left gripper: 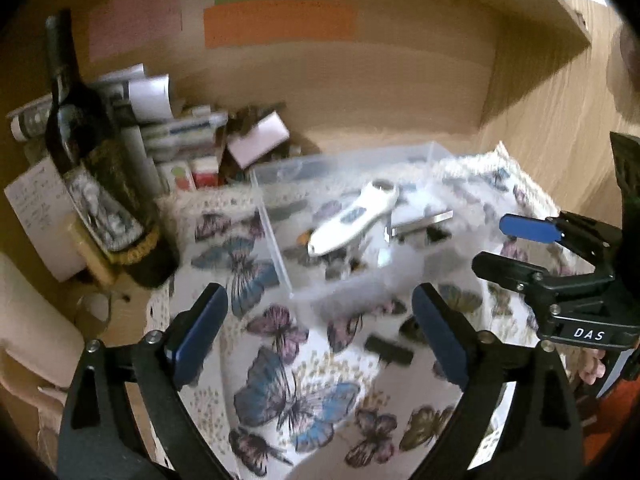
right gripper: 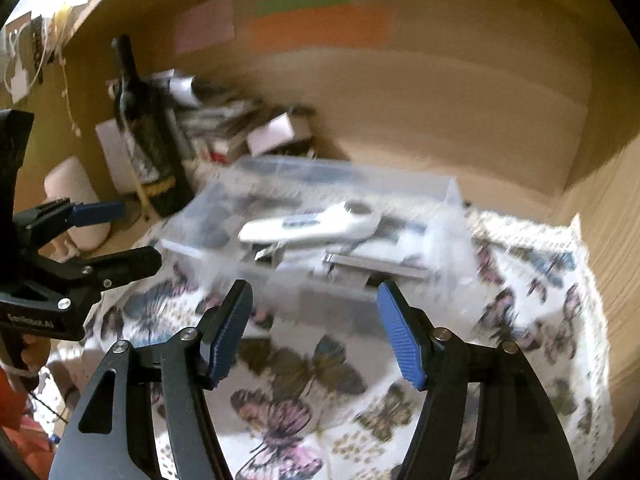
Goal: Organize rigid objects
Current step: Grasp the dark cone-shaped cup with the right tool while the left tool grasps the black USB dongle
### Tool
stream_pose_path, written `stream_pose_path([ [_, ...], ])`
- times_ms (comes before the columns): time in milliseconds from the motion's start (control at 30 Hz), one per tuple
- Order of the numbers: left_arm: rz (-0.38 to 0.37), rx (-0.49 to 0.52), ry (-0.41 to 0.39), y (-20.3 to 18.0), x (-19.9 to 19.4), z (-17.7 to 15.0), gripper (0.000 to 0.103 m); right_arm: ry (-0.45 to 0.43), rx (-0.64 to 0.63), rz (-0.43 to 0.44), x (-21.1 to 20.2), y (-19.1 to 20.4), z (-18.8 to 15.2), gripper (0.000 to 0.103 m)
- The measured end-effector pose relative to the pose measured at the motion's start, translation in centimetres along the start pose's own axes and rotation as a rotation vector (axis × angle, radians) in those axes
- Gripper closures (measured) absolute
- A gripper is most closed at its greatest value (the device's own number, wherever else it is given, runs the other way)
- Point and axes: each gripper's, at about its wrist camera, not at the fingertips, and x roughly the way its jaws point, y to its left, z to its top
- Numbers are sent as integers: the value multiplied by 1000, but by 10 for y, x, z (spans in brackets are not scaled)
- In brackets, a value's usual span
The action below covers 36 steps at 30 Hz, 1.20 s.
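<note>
Two open claws, white opener (left gripper: 354,216) lying diagonally

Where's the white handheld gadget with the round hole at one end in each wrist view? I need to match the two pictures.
Left wrist view: the white gadget lies inside the clear plastic box, right of centre, hole end pointing away.
Right wrist view: the white gadget lies in the clear plastic box at centre, above a metal bar.
Shared landmark: the dark wine bottle, left of the box.
</note>
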Motion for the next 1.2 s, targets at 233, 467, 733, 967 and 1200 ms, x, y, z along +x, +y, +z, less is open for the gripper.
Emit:
stream_pose_path([
  [233, -39, 11, 94, -5, 16, -29, 9, 98, -13, 39, 25, 17, -21, 41],
  [467, -59, 19, 159, -9, 30, -43, 9, 188, -29, 52, 52, 25, -29, 43],
  [733, -84, 49, 199, -18, 43, -46, 19, 245, 2, 108, 65, 23, -29, 76],
  [967, -112, 68, 233, -32, 58, -42, 29, 202, 14, 99, 49, 18, -27, 77],
  [1200, -109, 150, 232, -54, 70, -37, 54, 159, 18, 71, 32, 9, -28, 77],
])
